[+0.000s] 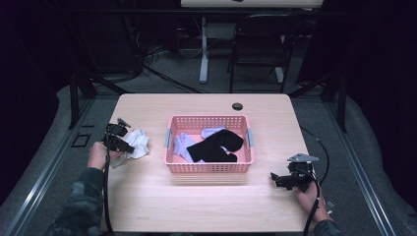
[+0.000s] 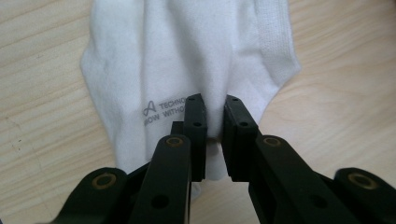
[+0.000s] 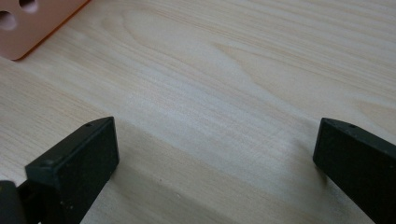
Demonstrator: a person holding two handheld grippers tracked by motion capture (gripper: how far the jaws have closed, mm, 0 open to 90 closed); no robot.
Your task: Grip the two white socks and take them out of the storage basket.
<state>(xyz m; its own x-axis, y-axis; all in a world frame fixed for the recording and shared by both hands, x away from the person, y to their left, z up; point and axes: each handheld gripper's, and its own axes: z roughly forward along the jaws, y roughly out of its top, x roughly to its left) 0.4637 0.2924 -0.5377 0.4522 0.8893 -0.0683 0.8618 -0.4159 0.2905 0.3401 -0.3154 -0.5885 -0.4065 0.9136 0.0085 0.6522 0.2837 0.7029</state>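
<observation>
Sock logo: you can read a grey "A" mark on the white sock (image 2: 187,56).
Sock print: "TECHNO" above "OW WITHO", rest hidden.

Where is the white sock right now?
The white sock lies on the table at the left of the high view, outside the pink basket, pinched in the left gripper.

Grey print on white sock (image 2: 187,70) partly hidden behind fingers (image 2: 195,126)
</observation>
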